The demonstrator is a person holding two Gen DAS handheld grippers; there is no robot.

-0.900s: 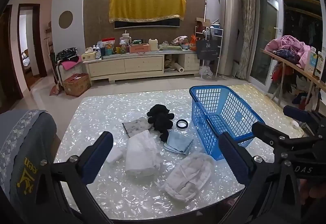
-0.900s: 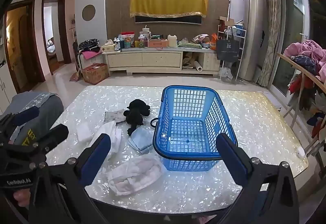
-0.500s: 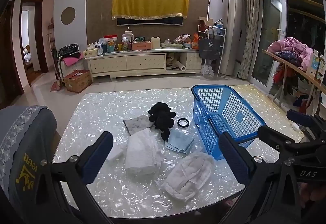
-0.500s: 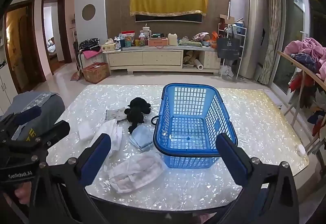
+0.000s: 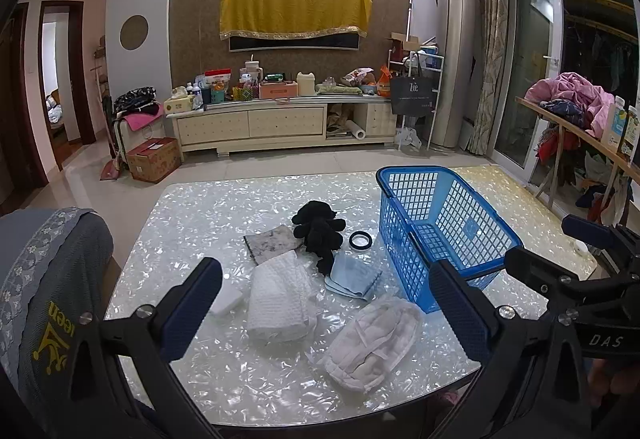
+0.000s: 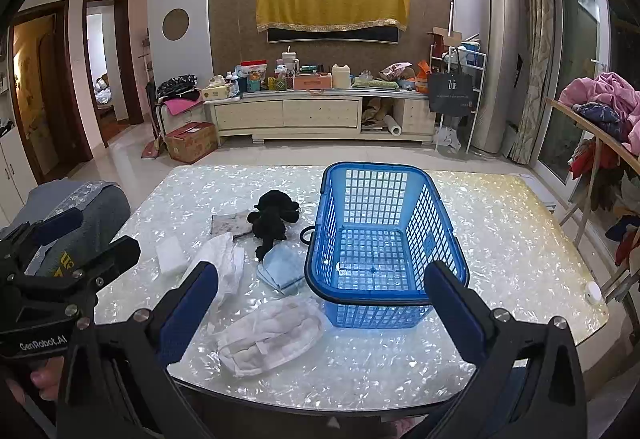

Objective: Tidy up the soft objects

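Note:
An empty blue plastic basket (image 5: 448,231) (image 6: 384,239) stands on the pearly table. Left of it lie a black plush toy (image 5: 318,229) (image 6: 272,215), a light blue folded cloth (image 5: 352,277) (image 6: 282,265), a white waffle towel (image 5: 280,297) (image 6: 222,265), a white padded bundle (image 5: 370,345) (image 6: 268,335), a grey patterned cloth (image 5: 272,241) (image 6: 228,224) and a white sponge block (image 5: 226,301) (image 6: 170,257). My left gripper (image 5: 324,307) is open and empty above the near table edge, over the towel. My right gripper (image 6: 320,311) is open and empty, in front of the basket.
A black ring (image 5: 360,240) lies beside the basket. A grey chair back (image 5: 44,287) stands at the table's left. A small white disc (image 6: 592,293) sits at the right table edge. A clothes-laden rack (image 5: 576,119) stands to the right.
Both grippers have shifted slightly, so the table scene sits a little differently in each view. Both stay open and empty. No object has moved.

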